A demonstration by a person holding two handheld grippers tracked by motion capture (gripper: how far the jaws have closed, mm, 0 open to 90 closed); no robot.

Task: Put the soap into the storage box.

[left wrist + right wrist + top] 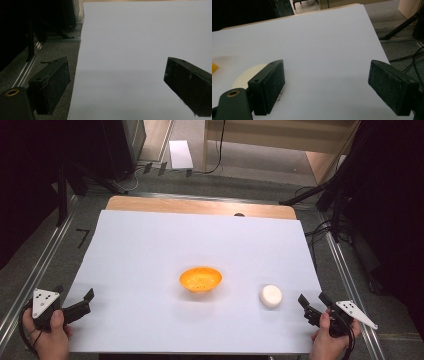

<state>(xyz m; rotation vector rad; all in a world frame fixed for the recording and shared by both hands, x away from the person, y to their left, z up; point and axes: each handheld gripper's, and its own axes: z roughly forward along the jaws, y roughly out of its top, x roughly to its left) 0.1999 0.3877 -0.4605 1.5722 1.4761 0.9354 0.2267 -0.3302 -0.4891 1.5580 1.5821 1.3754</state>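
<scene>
So there's an orange bowl point(200, 279) sitting pretty much dead center on the white sheet point(150, 250) that covers most of the tabletop point(200, 206), and you can see little dark specks on its inside. Off to its right, well apart from it, is a small white round thing point(271, 295), kind of a puck or bun shape, can't really tell what it is. In the right gripper view that same white round thing point(249, 73) peeks out from behind the left-hand jaw, with a sliver of the orange bowl point(214, 67) at the picture's left edge. The right gripper point(314, 305) is down at the near right corner of the sheet, held in the person's right hand point(327, 340), close to the white thing but not touching it, and its jaws are spread wide with nothing but bare sheet between them. The left gripper point(85, 301) is over at the near left edge, in the left hand point(47, 337), well away from the bowl, jaws also wide apart and holding nothing; in its own view one jaw hangs out over the grey carpeted floor point(57, 50) past the sheet's edge. Beyond the far end of the tabletop there's some pale wooden furniture point(280, 140), with black stands and cables at both sides.
</scene>
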